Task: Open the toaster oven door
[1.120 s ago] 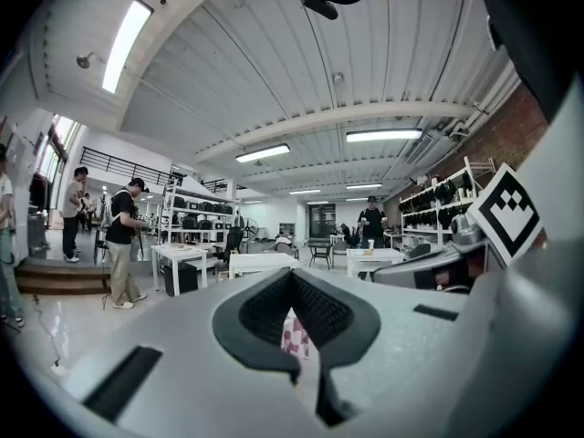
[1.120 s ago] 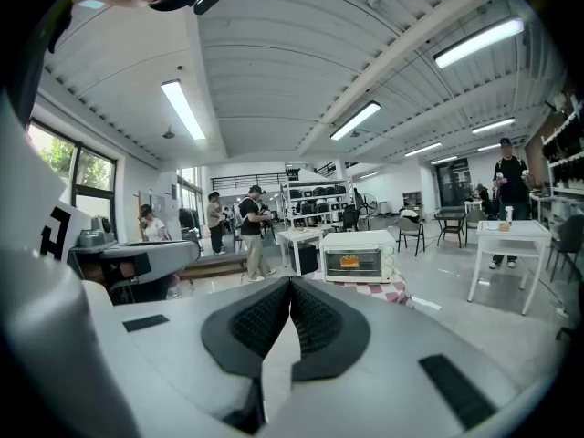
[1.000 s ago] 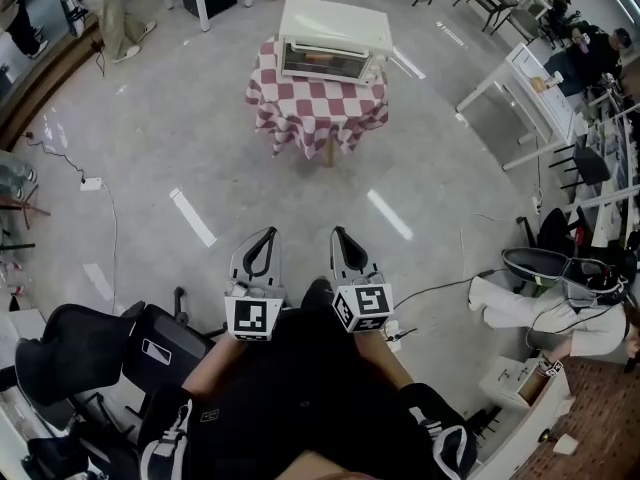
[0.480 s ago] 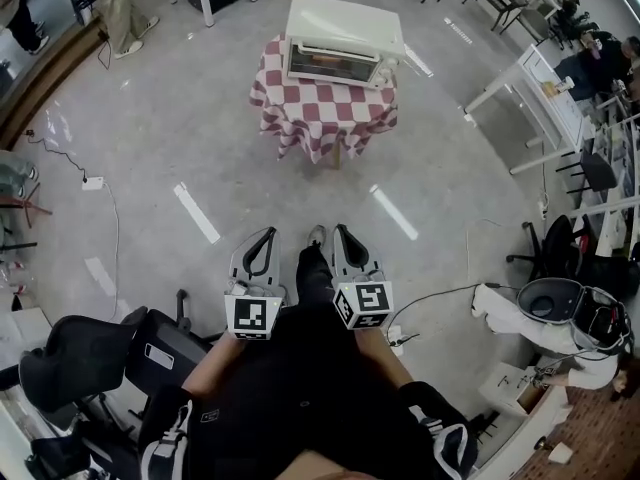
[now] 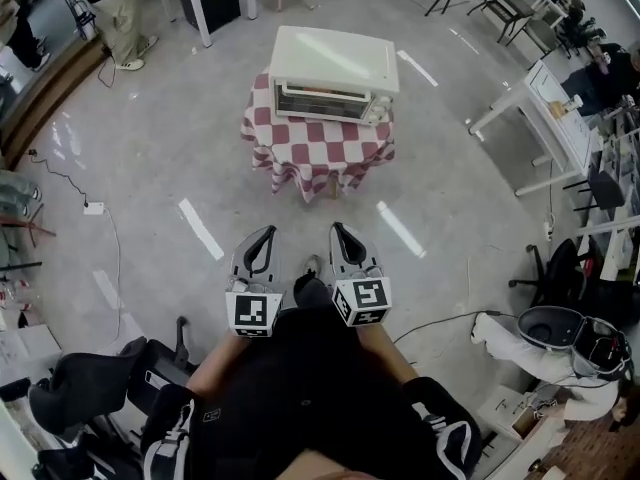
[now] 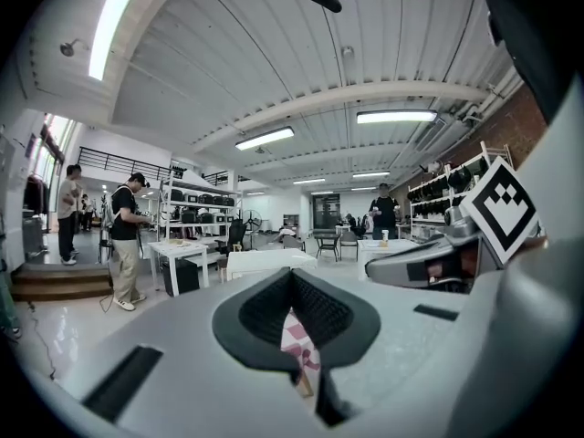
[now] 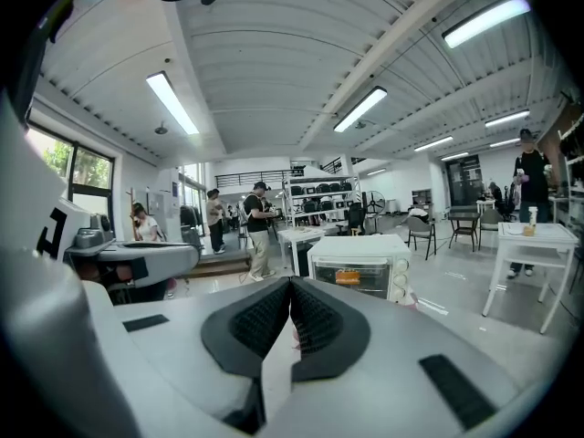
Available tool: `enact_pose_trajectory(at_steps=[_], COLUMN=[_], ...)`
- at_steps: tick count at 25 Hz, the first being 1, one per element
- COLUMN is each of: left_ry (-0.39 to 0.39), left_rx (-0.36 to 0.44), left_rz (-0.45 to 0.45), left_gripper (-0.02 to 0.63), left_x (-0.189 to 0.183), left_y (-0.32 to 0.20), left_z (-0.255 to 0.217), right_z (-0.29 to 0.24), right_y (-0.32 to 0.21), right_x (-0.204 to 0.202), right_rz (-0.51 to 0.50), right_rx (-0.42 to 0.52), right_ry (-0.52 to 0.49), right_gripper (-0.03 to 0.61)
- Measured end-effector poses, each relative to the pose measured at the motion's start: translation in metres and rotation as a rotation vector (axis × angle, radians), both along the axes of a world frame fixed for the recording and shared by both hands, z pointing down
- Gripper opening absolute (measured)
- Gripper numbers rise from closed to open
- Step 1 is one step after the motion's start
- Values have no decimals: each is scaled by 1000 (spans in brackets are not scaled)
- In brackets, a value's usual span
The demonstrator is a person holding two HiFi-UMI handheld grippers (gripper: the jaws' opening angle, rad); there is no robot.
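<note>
A cream toaster oven (image 5: 332,73) with its glass door closed stands on a small table draped in a red-and-white checked cloth (image 5: 318,148), ahead of me across the floor. The oven (image 7: 359,270) also shows in the right gripper view, and its top (image 6: 260,263) shows just above the jaws in the left gripper view. My left gripper (image 5: 263,235) and right gripper (image 5: 340,232) are held side by side well short of the table. Both are shut with nothing between the fingers.
White tables (image 5: 545,108) and chairs stand at the right. A black office chair (image 5: 85,393) is at the lower left. A person (image 5: 115,8) stands at the upper left, others farther back. A cable (image 5: 70,183) runs over the grey floor at the left.
The toaster oven and its table have come nearer in the head view. Both grippers stay side by side and shut.
</note>
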State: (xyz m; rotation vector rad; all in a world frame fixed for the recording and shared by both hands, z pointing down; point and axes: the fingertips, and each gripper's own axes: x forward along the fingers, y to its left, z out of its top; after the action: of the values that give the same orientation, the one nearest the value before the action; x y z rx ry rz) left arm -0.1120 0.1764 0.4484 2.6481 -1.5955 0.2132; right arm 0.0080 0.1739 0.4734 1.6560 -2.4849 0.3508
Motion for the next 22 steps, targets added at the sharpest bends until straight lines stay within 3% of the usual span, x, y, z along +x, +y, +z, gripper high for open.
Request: enact_pose_trajectory(at_steps=[9, 22], left_ry=[-46, -75], left_rx=[-15, -144], left_rz=[-41, -105], left_gripper=[9, 9], left_x=[49, 60], left_y=[-92, -202], left_z=[-5, 22], right_z=[2, 15], right_y=[-86, -163], right_x=[56, 84], right_rz=[-27, -30], right_rx=[6, -32], right_ry=[7, -10], right_gripper=[25, 25])
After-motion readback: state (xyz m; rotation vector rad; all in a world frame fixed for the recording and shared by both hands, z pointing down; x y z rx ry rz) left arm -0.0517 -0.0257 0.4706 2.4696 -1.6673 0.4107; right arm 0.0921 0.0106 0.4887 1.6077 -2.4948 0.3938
